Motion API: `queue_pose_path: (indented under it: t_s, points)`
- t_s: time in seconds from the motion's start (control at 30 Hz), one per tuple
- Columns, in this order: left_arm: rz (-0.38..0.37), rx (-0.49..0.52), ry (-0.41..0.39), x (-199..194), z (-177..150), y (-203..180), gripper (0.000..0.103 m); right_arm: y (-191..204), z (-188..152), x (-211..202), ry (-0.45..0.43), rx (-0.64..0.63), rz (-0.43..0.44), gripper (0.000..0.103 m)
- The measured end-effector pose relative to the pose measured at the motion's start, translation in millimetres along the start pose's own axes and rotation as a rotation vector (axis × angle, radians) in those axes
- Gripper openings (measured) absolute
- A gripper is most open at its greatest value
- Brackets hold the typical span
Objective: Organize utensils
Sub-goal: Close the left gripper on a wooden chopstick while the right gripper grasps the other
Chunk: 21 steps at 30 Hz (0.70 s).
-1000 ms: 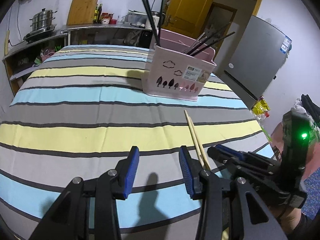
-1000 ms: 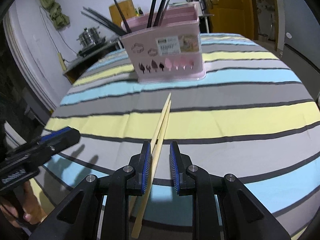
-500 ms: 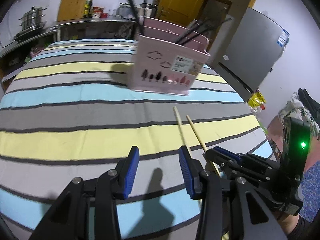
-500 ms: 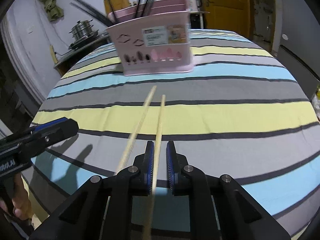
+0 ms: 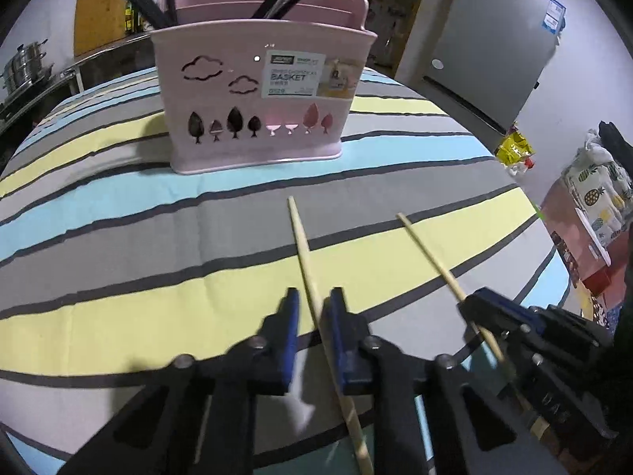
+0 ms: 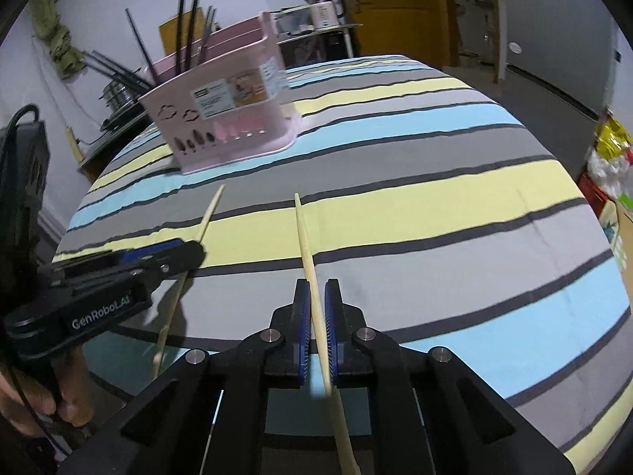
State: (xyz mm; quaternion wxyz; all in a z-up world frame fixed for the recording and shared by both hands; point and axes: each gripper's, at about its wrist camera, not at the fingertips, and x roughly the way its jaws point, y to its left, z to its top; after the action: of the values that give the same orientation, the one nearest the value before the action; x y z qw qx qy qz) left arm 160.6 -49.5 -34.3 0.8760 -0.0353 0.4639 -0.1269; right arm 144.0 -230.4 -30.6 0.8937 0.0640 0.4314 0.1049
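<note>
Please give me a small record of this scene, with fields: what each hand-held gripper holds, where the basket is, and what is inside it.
left hand-held gripper: shut on one wooden chopstick, tip toward the basket
right hand-held gripper: shut on second wooden chopstick
basket: pink, upright on the striped tablecloth, ahead of both
basket contents: dark chopsticks standing inside
chopsticks: apart, not touching
</note>
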Motion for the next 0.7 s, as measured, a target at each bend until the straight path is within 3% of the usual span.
queue_pose_path:
  t_s: [0.17,0.4,0.53,0.7]
  points:
    - [0.016,-0.026,-0.004,-13.0,-14.6,13.4,0.008,-6.9,0.5,-1.8,0.010,0.034,0.023,0.008]
    - [-0.015,-0.056,0.017,-21.4,-16.8,26.3,0.009,6.0,20.4,5.8,0.019,-0.055,0.059,0.012]
    - [-0.031,-0.039,0.042,-10.8,2.0,25.5,0.025,11.6,33.7,23.0,0.055,-0.118,0.050,0.012]
    - [-0.024,-0.002,0.060,1.9,16.3,24.2,0.025,14.6,43.8,39.4,0.086,-0.157,0.059,0.012]
